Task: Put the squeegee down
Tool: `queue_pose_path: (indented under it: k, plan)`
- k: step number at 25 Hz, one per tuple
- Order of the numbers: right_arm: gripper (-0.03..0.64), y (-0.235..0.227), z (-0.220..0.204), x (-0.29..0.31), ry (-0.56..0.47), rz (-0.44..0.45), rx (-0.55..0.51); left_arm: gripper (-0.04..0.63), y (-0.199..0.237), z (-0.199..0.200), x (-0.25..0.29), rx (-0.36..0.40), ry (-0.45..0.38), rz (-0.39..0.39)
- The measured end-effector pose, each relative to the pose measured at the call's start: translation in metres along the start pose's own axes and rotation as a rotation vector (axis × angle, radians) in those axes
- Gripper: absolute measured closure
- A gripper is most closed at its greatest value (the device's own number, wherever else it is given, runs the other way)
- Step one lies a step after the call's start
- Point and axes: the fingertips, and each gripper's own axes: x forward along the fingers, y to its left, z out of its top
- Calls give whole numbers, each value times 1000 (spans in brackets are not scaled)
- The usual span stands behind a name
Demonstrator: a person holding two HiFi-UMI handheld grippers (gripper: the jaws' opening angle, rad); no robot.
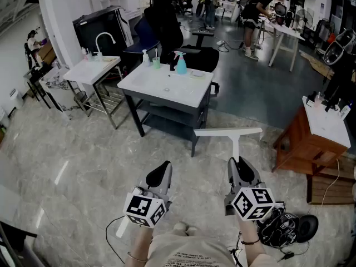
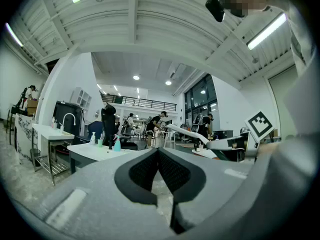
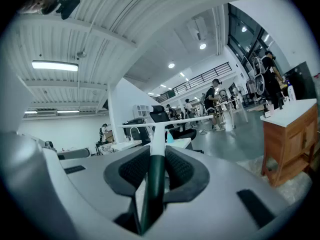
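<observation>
A white squeegee point(image 1: 229, 133) with a dark green handle point(image 3: 154, 179) sticks out level from my right gripper point(image 1: 240, 168), its T-shaped blade point(image 3: 175, 121) pointing forward toward the white sink table point(image 1: 146, 85). The right gripper's jaws are shut on the handle. My left gripper point(image 1: 160, 174) is held level beside it, a short way to the left, jaws closed together with nothing between them point(image 2: 158, 160). Both grippers hover over the marble floor, well short of the table.
On the sink table stand a blue spray bottle point(image 1: 181, 63) and a soap dispenser point(image 1: 146, 57). A second sink stand point(image 1: 92, 71) lies left, a wooden stand point(image 1: 311, 143) right. Cables and black gear point(image 1: 289, 227) lie by my right side. People work in the background.
</observation>
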Motion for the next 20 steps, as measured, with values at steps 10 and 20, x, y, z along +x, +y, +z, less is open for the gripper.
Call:
queue_pose_path:
  k: [10,20]
  plan:
    - [522,-8,0,-7,-8,36,4,573,-14,2,3,-4,-21,17]
    - [522,-8,-1,8,-24,69,23,572,-10,4,7,8,-38,32]
